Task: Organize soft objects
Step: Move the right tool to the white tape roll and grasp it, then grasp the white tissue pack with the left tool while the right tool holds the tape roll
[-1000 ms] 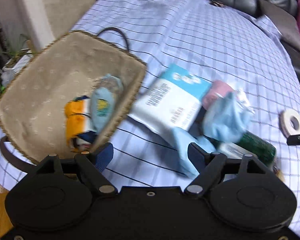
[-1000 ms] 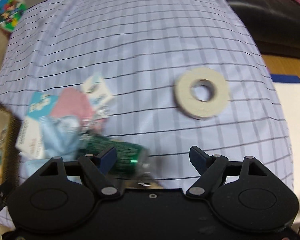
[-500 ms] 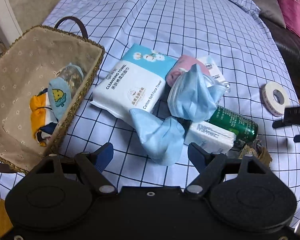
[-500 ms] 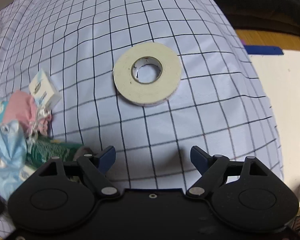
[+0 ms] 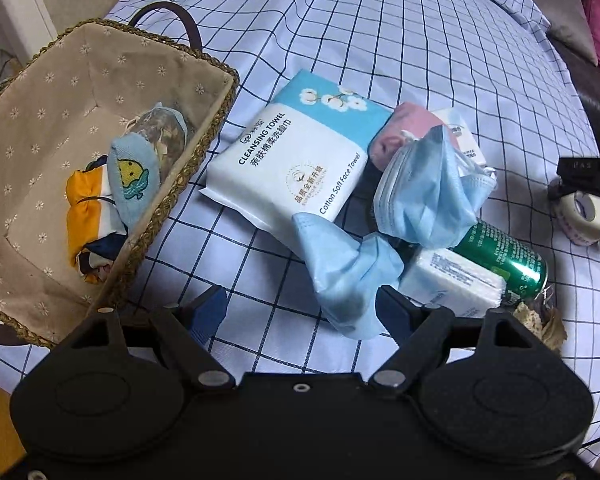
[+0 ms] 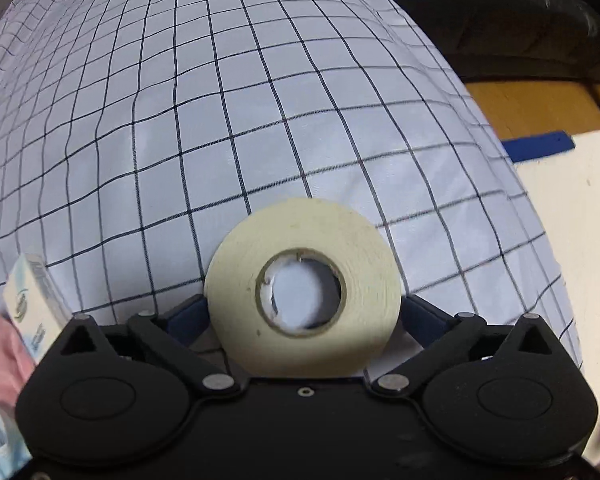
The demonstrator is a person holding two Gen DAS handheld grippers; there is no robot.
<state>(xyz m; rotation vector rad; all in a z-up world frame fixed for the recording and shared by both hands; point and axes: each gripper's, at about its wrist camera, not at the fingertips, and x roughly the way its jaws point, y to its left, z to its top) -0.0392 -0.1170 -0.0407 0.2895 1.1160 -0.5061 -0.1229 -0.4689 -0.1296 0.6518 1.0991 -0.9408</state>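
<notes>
A lined woven basket (image 5: 204,152) at the left holds an orange and navy cloth (image 5: 88,216) and a blue pouch (image 5: 134,176). Right of it lie a cleansing towel pack (image 5: 292,160), a pink cloth (image 5: 404,124) and two blue face masks (image 5: 428,196) (image 5: 340,276). My left gripper (image 5: 300,304) is open just above the cloth, its right finger at the lower mask's edge. My right gripper (image 6: 304,312) points down over a cream tape roll (image 6: 304,284). Its jaws are opening, and the roll lies between the fingers without being pressed.
A green can (image 5: 500,252) and a white tissue pack (image 5: 452,280) lie beside the masks. A small white box (image 6: 36,300) is left of the right gripper. The checked bedspread (image 6: 220,120) drops off at the right to a wooden floor and a black sofa (image 6: 500,20).
The right gripper came down over the tape roll, which went from far ahead to between its fingers, and its jaws widened. The left gripper edged nearer the mask pile.
</notes>
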